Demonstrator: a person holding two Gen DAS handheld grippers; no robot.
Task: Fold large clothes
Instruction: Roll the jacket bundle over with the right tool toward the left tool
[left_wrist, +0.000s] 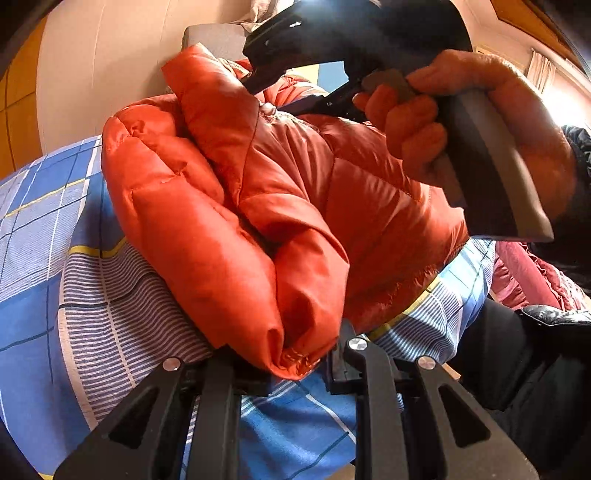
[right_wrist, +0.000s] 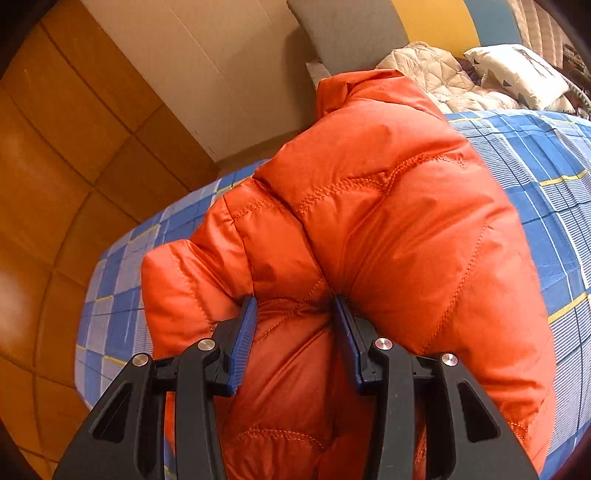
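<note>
Left wrist view: an orange puffer jacket (left_wrist: 280, 192) lies bunched on a bed with a blue checked sheet (left_wrist: 44, 280). A folded corner of the jacket, with stitched hem, reaches down between the two black fingers of the left gripper (left_wrist: 295, 363). The jaws are clenched on that corner: the cloth bulges out above them and the right-side pad sits tight against it. Above the jacket a hand (left_wrist: 469, 122) grips the handle of the right gripper, whose dark body reaches in over the collar end of the jacket. A dark red, frilled cloth (left_wrist: 524, 280) lies at the right edge, just beyond the bed.

Right wrist view: the right gripper (right_wrist: 295, 328) has a thick roll of the jacket (right_wrist: 399, 229) between its blue pads (right_wrist: 242, 343). Both pads press into the padding, which dents at the pad tips and swells out to either side, so the jaws are grasping the jacket with a wide gap between them. The rest of the jacket mounds up ahead of the fingers, resting on the sheet (right_wrist: 546, 155). A cream quilted blanket (right_wrist: 436, 70) and a white pillow (right_wrist: 521, 74) lie at the far end of the bed, well apart from the jacket. A brown tiled floor (right_wrist: 55, 166) shows on the left.
</note>
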